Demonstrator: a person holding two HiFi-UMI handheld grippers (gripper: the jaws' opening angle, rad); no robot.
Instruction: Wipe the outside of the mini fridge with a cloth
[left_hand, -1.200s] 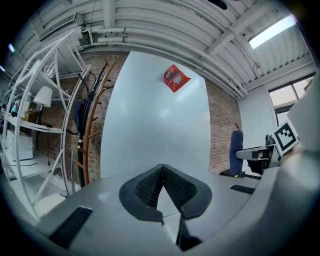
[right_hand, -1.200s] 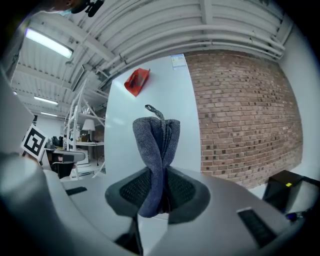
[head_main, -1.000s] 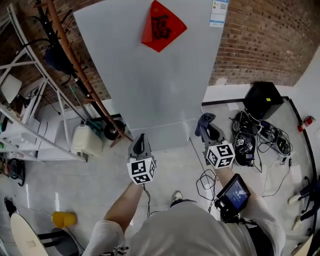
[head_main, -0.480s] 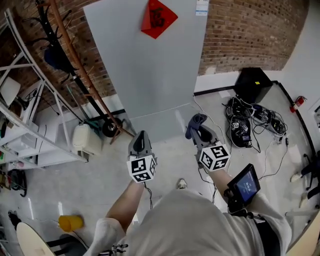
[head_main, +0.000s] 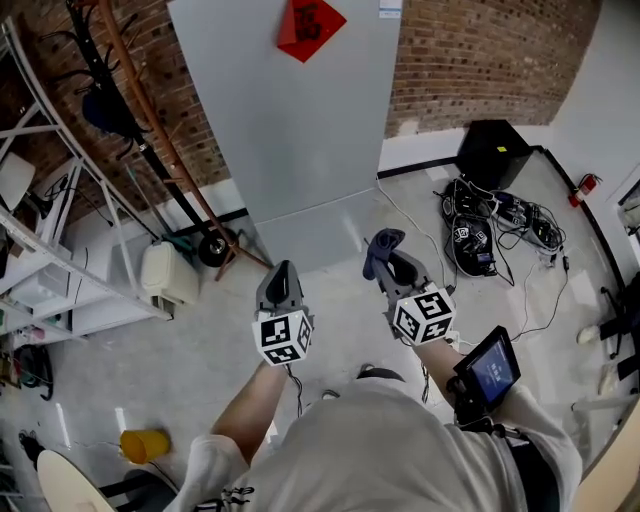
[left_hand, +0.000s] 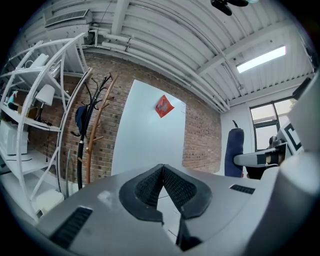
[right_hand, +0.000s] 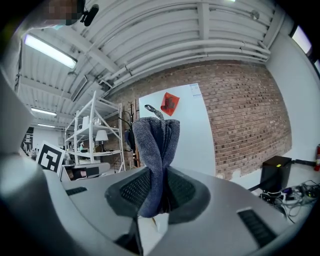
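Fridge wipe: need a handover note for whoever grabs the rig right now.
Left gripper: shut, empty, clear of the fridge.
Right gripper: shut on the blue cloth, which sticks up out of the jaws.
The fridge stands ahead against the brick wall; neither gripper touches it.
Done: cloth is in hand.
Left: bring the cloth to the fridge and wipe its outer faces.

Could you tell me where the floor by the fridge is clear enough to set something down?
The floor is bare right before the fridge, and more widely between the white jug and the yellow cup. Cables crowd the right, the rack the left.
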